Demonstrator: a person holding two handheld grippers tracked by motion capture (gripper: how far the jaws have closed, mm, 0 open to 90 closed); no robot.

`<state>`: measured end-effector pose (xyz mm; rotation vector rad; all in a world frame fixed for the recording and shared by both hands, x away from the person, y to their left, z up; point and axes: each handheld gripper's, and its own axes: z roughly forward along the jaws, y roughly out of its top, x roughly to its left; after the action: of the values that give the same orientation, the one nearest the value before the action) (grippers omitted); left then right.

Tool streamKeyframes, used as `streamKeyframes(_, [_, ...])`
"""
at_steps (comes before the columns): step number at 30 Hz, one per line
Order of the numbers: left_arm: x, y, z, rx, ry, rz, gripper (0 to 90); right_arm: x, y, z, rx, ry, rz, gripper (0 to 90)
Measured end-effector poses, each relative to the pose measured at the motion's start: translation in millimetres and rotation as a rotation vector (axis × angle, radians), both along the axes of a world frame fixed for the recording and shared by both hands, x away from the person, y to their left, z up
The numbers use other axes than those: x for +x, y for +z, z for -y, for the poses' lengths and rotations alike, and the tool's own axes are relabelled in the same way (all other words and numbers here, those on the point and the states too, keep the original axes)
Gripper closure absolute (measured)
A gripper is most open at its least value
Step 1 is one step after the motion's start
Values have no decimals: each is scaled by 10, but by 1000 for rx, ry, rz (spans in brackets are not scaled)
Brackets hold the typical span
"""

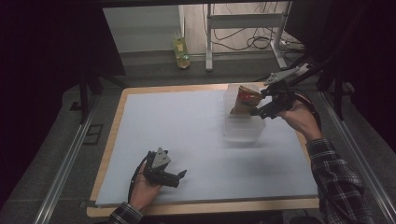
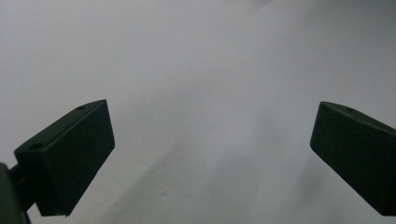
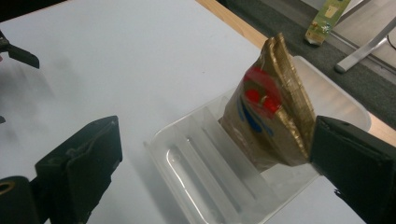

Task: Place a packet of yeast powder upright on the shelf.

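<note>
A gold snack bag [image 1: 245, 99] with red and blue print stands upright in a clear plastic container [image 1: 243, 131] at the far right of the white mat. My right gripper [image 1: 262, 102] hovers beside the bag, open. In the right gripper view the bag [image 3: 267, 122] leans at the container's [image 3: 196, 156] far end, close against my right-hand jaw, while the other jaw stands far off; the right gripper [image 3: 217, 140] holds nothing. My left gripper [image 1: 180, 176] rests low on the mat near the front left, open and empty, and its view [image 2: 212, 126] faces bare mat.
The white mat [image 1: 187, 130] lies on a wooden table [image 1: 205, 205]. On the floor beyond the table stand a yellow-green bottle [image 1: 182, 53], metal desk legs [image 1: 209, 37] and loose cables [image 1: 252, 43]. Dark curtains flank both sides.
</note>
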<state>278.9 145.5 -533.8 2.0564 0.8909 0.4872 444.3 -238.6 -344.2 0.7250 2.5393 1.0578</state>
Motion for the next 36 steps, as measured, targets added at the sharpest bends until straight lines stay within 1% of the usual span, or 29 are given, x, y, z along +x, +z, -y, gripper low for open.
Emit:
streamKeyframes(3, [1, -1, -4, -2, 1, -1, 0, -58, -32, -1, 15, 6, -2, 23])
streamKeyframes(9, [-1, -6, -4, -4, 2, 4, 0, -123, -65, 6, 23, 10, 0, 22])
streamKeyframes(16, [-2, -11, -10, -12, 0, 7, 0, -225, -106, 27, 20, 7, 1, 19])
streamKeyframes(25, [-4, -7, -25, -18, 0, 11, 0, -426, -173, 60, 45, 15, 4, 3])
streamKeyframes(27, [-4, -7, -27, -19, -1, 11, 0, -503, -199, 65, 49, 19, 11, 0])
streamKeyframes(29, [-4, -8, -29, -19, -2, 10, 0, -529, -209, 69, 52, 19, 10, 0])
streamKeyframes(32, [-3, -5, -34, -20, -1, 10, 0, -601, -251, 76, 61, 21, 8, 0])
streamKeyframes(33, [-3, -4, -37, -20, 0, 11, 0, -651, -285, 82, 65, 24, 9, 0])
streamKeyframes(36, [-2, -3, -48, -25, 5, 12, 0, -699, -320, 90, 67, 24, 8, 0])
